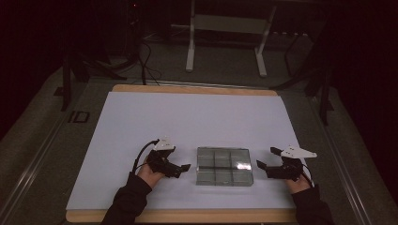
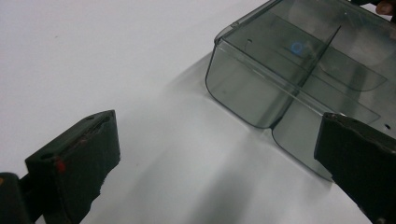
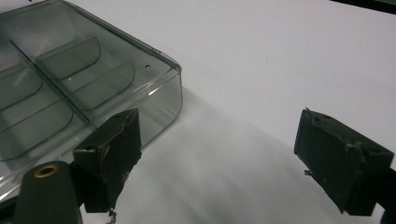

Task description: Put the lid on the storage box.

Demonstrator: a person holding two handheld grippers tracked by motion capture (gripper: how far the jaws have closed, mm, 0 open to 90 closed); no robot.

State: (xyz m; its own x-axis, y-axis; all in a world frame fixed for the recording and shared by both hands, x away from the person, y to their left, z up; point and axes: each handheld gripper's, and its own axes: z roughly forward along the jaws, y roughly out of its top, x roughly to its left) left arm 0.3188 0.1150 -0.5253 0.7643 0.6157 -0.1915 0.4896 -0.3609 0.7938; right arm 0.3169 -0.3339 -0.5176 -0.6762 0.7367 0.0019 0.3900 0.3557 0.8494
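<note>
**Clear divided box midway between two open tools**

Nearest the high camera: two dark sleeves (image 1: 129, 199) at the bottom edge, a hand on each tool.

At left, the left tool (image 1: 180, 169), jaws apart and nothing between them, pointing right toward the box. Seen along its own jaws in the left gripper view, only bare white sheet (image 2: 116, 60) in the gap, with the box's rounded corner just ahead and toward the right-hand jaw.

In the middle, the clear compartment box (image 1: 224, 166), flat on the white sheet over the bench (image 1: 187, 216), toward the near edge. Six cells, three along and two deep, apparently empty; long axis running left to right, so each short end wall faces one tool.

At right, the right tool (image 1: 267, 161), jaws likewise spread and empty, pointing left at the box. In the right gripper view, the box corner (image 3: 173, 74) just beyond the left-hand jaw, not between the two.

Judged from this: both tools near, neither touching, the left tip perhaps a shade closer. Each end wall still off to one side of its tool's gap, so any grasp calls for a short move inward and sideways first.
</note>
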